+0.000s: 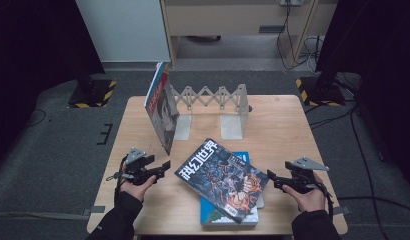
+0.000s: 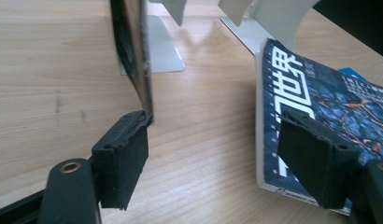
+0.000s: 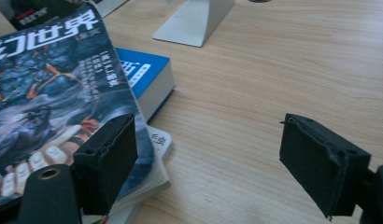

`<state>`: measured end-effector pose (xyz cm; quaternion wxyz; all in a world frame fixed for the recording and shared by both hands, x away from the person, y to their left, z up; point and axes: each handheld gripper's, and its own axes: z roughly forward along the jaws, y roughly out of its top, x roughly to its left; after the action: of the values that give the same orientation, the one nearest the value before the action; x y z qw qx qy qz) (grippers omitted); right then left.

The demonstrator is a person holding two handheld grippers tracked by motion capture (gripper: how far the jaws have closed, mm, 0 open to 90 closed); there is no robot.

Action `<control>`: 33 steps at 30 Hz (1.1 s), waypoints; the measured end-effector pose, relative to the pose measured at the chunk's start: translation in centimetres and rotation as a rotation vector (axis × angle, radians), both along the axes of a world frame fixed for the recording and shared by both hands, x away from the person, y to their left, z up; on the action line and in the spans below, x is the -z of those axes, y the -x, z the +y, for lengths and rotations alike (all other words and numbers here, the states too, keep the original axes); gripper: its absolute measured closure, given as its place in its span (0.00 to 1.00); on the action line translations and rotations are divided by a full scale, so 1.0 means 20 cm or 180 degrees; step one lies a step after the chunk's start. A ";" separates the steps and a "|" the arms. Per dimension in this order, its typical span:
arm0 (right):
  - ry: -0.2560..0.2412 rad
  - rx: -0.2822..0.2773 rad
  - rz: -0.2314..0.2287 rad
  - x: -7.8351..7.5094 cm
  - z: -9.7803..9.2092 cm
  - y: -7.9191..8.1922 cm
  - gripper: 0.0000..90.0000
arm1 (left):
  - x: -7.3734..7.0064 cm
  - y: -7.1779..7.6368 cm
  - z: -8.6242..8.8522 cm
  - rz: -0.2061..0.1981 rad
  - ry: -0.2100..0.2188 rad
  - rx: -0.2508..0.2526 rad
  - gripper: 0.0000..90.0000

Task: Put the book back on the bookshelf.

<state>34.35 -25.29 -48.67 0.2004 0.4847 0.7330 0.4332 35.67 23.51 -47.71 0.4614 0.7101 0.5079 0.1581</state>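
Magazine (image 1: pixel 222 179) lies face up on a small stack of books (image 1: pixel 233 212) at the table's (image 1: pixel 288 125) near edge, between both hand-held grippers. Left one (image 1: pixel 165 165) and right one (image 1: pixel 271 176) are spread, holding nothing. Looks like the pickup step; next, pinch its edge and stand it in the rack (image 1: pixel 213 100) beside the upright magazine (image 1: pixel 162 110).
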 end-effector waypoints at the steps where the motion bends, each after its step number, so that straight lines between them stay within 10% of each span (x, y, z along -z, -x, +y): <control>1: -0.0023 -0.0005 0.0005 0.00 0.01 0.00 0.21 | 0.01 0.00 -0.01 0.0016 0.0015 0.0017 0.26; 23: -0.0036 -0.0239 0.0150 0.04 0.13 0.01 0.23 | 0.14 -0.05 -0.16 0.0416 0.0066 0.0404 0.23; 33: -0.0044 -0.0281 0.0244 0.06 0.17 0.01 0.23 | 0.19 -0.08 -0.20 0.0533 0.0292 0.0577 0.20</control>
<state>34.15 -21.97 -49.92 0.1495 0.4696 0.7577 0.4278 37.31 19.50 -51.45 0.4618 0.7419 0.4851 0.0325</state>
